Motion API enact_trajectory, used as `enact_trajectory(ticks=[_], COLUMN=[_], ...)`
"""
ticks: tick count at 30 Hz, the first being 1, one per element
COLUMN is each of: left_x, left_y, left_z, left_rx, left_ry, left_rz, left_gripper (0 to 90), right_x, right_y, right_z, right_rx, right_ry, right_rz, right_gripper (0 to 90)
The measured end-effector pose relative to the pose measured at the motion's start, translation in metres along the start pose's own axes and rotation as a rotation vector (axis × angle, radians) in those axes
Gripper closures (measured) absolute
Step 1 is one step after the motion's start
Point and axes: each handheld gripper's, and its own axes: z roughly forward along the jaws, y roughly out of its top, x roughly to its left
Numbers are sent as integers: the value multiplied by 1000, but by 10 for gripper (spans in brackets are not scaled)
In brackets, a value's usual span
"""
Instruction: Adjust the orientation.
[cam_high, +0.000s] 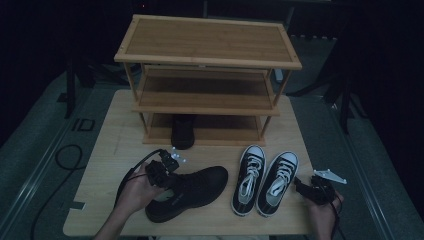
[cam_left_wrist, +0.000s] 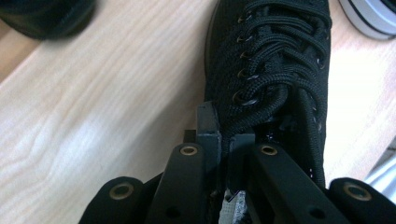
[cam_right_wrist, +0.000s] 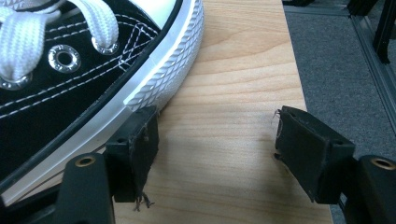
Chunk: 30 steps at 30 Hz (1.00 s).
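The black shoe (cam_high: 187, 192) lies on the near part of the table (cam_high: 110, 150), its long axis running from the heel at near left to the toe at far right. The left gripper (cam_high: 162, 172) sits at the heel end, so the shoe stretches away from its fingers (cam_left_wrist: 208, 135) toward the rack (cam_high: 207, 75). In the left gripper view those fingers are pinched nearly together on the collar edge beside the top of the laces, one inside the opening and one outside. This hand is plainly the nearer one.

The right gripper (cam_high: 312, 190) rests at near right, just beside the pair of sneakers (cam_high: 265, 180); its fingers (cam_right_wrist: 135, 149) stand wide apart and hold nothing, the left one close against a white sole.

Another dark shoe (cam_high: 182, 131) stands on the rack's bottom shelf, its far part lost in shadow. The black shoe's heel is hidden behind the left gripper.
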Motion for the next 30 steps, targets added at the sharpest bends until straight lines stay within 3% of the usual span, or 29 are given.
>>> enact_trajectory(ticks=[13,15,22,23,30], left_x=[16,19,23,27,38], left_y=[37,46,60,68,81], left_z=[8,11,17,21,28], left_rx=[-58,-80,-103,-117,-147], left_ry=[27,28,46,48,63], left_rz=[-8,-32,-60,-80,-135], left_gripper=[875,876,876,876,876], right_x=[0,0,0,0,0], right_y=[0,0,0,0,0], right_z=[0,0,0,0,0], right_rx=[-1,-3,-1,-1,-1], right_ry=[0,0,1,2,2], right_rz=[1,-3,1,1,1], right_gripper=[296,296,296,296,296])
